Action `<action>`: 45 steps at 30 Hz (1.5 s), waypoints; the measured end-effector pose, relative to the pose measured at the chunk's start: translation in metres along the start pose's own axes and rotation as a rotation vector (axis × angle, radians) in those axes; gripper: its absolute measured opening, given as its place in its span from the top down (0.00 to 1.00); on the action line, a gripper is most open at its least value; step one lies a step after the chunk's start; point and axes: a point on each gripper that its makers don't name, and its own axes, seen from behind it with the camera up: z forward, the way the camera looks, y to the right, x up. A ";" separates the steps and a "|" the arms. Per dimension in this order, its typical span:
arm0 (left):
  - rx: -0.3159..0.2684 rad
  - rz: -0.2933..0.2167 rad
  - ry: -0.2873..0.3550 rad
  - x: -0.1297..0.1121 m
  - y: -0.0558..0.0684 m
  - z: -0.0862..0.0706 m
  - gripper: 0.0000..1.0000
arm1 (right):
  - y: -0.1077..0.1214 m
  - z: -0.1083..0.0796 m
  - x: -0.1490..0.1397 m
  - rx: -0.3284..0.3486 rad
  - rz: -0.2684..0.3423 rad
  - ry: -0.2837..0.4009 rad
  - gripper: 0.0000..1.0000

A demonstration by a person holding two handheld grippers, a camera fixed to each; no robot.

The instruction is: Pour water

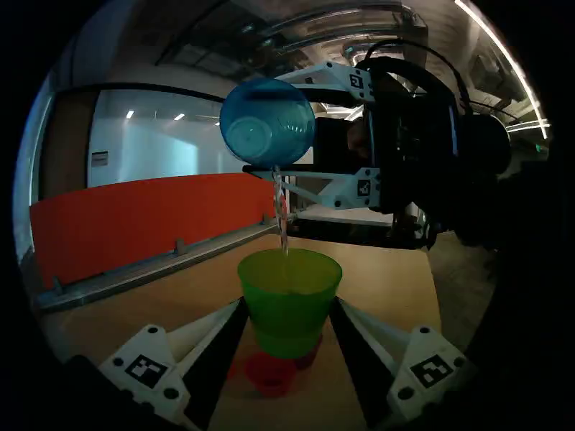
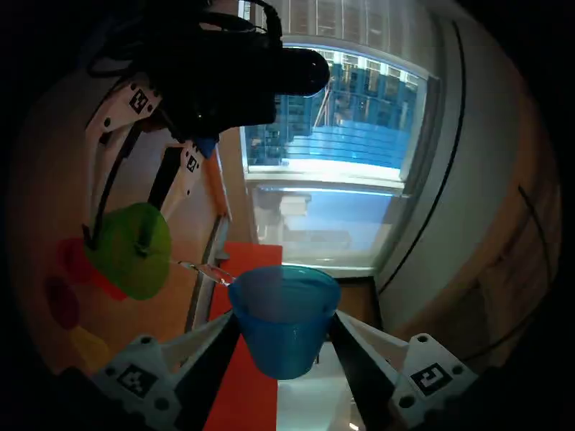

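1. Your left claw (image 1: 287, 325) is clamped on a green cup (image 1: 290, 291), with one finger pressing each side. The cup stands upright between the fingers, over the counter (image 1: 388, 280).
2. Your right claw (image 2: 284, 327) is clamped on a blue cup (image 2: 284, 323), also with a finger on each side. Seen from the left claw, this cup hangs above and just beyond the green one and is tipped steeply onto its side.
3. A thin stream of water (image 1: 282, 215) falls from the blue cup's lower lip into the green cup's open mouth. It lands inside the rim, and no spill shows.
4. A small red cup (image 1: 269, 373) sits on the counter just below the left claw's fingertips.
5. The pour looks under way, not finished. The tinted walls hide how full the green cup is and how much water the blue one holds.
6. What is probably left: let the stream run out, tip the blue cup upright, and set both cups down.
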 end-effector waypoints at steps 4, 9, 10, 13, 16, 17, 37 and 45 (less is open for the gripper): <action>0.000 0.001 -0.001 0.000 0.000 0.000 0.20 | -0.001 0.000 0.006 0.000 -0.029 0.002 0.15; -0.001 -0.001 0.002 0.000 0.000 0.000 0.20 | 0.000 -0.001 0.012 0.001 -0.069 0.005 0.15; -0.001 -0.002 0.003 0.000 0.000 0.000 0.20 | 0.000 -0.001 0.013 0.000 -0.080 0.004 0.16; 0.000 -0.004 0.005 0.000 0.000 0.000 0.20 | 0.001 -0.001 0.014 -0.003 -0.117 0.001 0.15; 0.001 -0.005 0.007 0.001 0.000 0.001 0.20 | 0.001 -0.001 0.016 -0.003 -0.151 -0.001 0.15; 0.001 -0.006 0.008 0.001 0.000 0.001 0.20 | 0.001 -0.001 0.016 -0.003 -0.161 -0.001 0.15; 0.015 0.007 0.003 0.003 -0.004 -0.004 0.20 | -0.020 -0.004 -0.006 0.028 0.167 0.006 0.15; 0.031 0.003 0.006 0.004 -0.010 -0.007 0.20 | -0.025 -0.011 -0.027 0.027 0.507 -0.019 0.16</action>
